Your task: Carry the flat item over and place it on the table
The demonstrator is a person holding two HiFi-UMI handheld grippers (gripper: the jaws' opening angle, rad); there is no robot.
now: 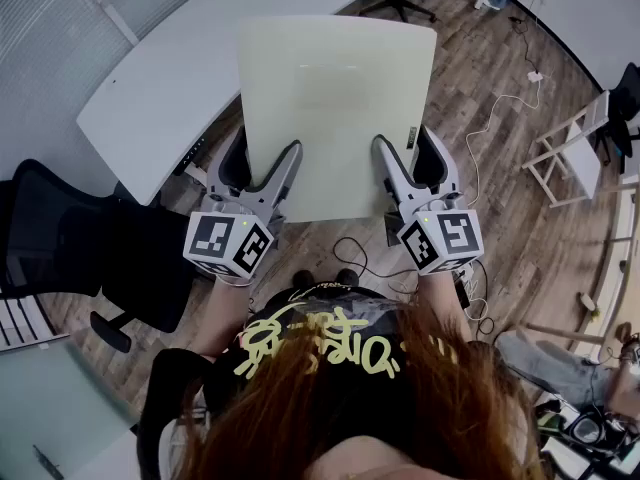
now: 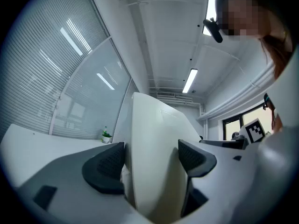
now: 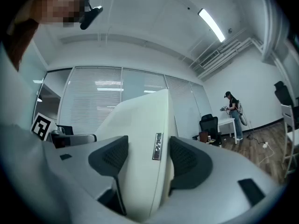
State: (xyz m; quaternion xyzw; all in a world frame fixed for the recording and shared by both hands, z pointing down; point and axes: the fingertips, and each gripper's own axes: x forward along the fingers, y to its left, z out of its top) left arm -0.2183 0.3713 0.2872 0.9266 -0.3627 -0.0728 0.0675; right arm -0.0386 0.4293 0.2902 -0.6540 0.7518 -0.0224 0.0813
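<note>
Nearest the head camera, the left claw (image 1: 263,163) was clamped on the left edge of the flat cream panel (image 1: 335,98) and the right claw (image 1: 408,153) on its right edge. Each had one pad on either face. A small metal tab (image 3: 157,146) sat on the edge between the right claw's pads. The panel was held in the air, its broad face towards the head camera, over the wooden floor (image 1: 500,158). Beyond it lay the curved white worktop (image 1: 150,108), with a black office chair (image 1: 60,238) to the left.

Black mesh office chair (image 1: 62,236) at left, wooden floor (image 1: 512,218), distant standing person (image 3: 233,112), ceiling strip light (image 3: 211,25), window blinds (image 3: 93,94)
</note>
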